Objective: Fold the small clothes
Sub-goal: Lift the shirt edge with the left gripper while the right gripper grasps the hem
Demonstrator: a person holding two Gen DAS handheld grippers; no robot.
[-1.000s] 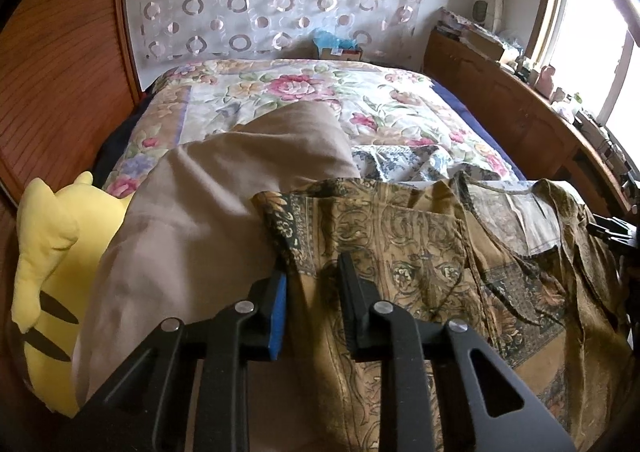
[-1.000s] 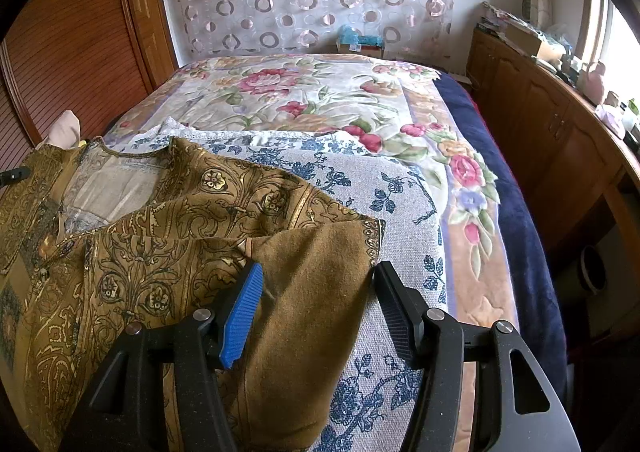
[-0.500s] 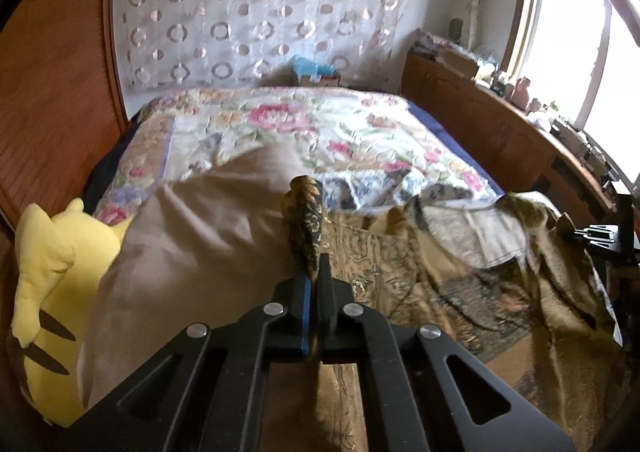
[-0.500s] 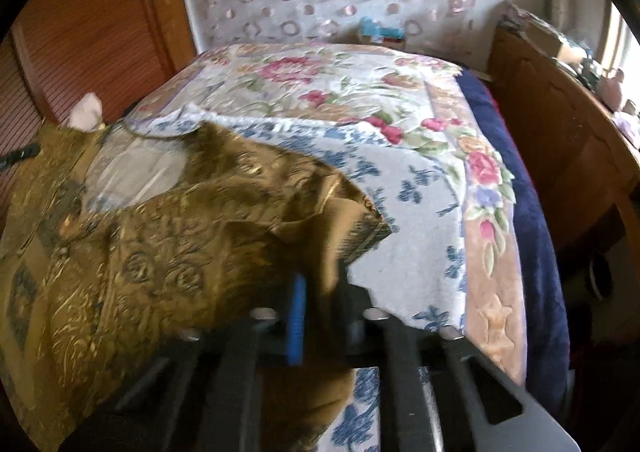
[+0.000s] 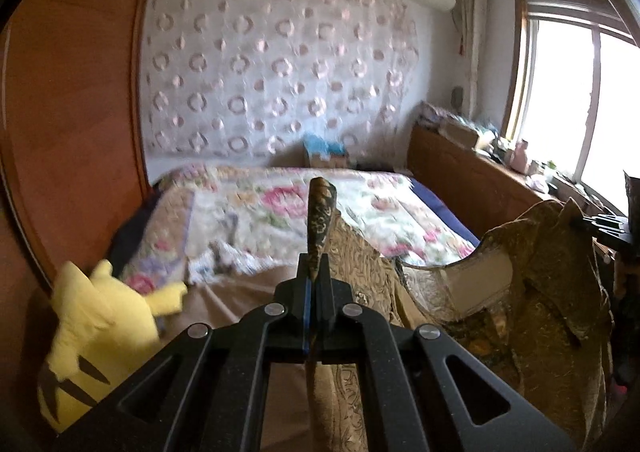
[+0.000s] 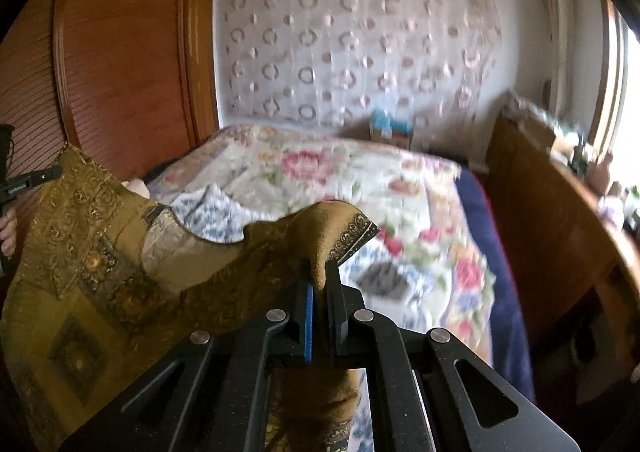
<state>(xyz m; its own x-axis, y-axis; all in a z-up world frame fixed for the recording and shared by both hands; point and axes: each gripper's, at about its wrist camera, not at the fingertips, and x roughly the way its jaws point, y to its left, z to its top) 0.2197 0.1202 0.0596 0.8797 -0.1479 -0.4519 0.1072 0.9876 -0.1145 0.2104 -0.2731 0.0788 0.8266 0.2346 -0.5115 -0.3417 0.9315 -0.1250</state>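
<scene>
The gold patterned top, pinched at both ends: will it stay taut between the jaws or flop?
The gold patterned top likely flops: it sags in a deep curve between the left gripper and the right gripper. It seems light, since small pinches carry it. The thin weave may slip, so keep both jaws closed.

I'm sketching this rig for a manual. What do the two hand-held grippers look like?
Both are matte black. The left hand-held gripper and the right hand-held gripper each have two flat linkage arms with triangular cut-outs and round silver pivot pins. One finger of each carries a blue pad. No cables or sleeves show.
</scene>
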